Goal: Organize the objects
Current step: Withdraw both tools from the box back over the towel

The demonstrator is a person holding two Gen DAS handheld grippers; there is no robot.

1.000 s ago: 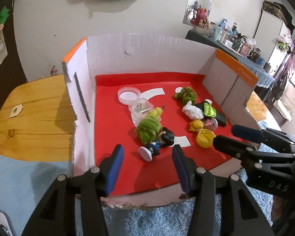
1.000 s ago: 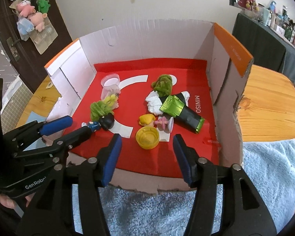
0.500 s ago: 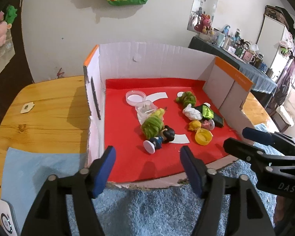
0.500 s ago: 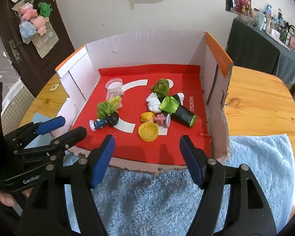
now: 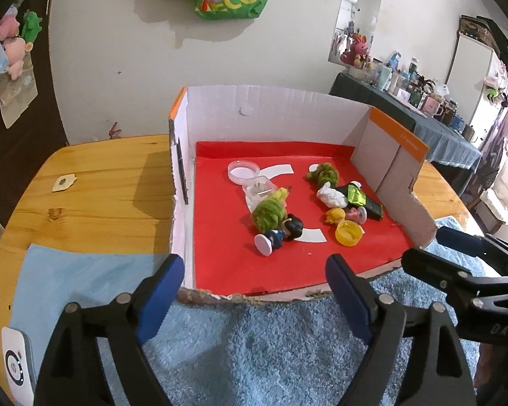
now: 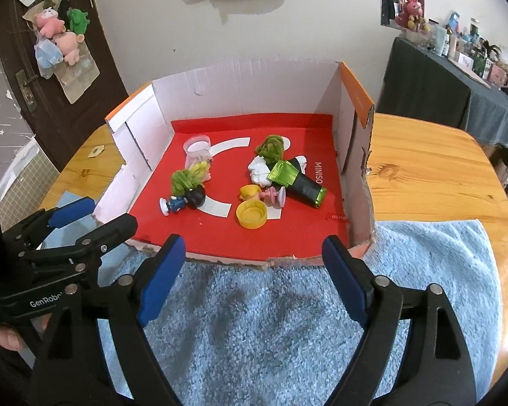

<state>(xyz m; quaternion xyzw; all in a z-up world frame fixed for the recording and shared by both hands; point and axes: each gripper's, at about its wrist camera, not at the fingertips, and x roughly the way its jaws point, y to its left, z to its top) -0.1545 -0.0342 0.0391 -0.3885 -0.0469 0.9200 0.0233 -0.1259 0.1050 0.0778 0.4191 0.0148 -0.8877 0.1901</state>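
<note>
A cardboard box with a red floor holds small things: a dark-haired figurine, green fluffy balls, a yellow cap, a clear jar, a green-black tube, white crumpled paper. My left gripper is open and empty, over the blue towel in front of the box. My right gripper is open and empty, also short of the box.
A blue towel covers the wooden table in front of the box. A white device lies at the left table edge. A cluttered dark side table stands at the back right.
Both grippers have pulled back and up from the box, out over the blue towel. Both have opened wider. The things in the box have not moved.
</note>
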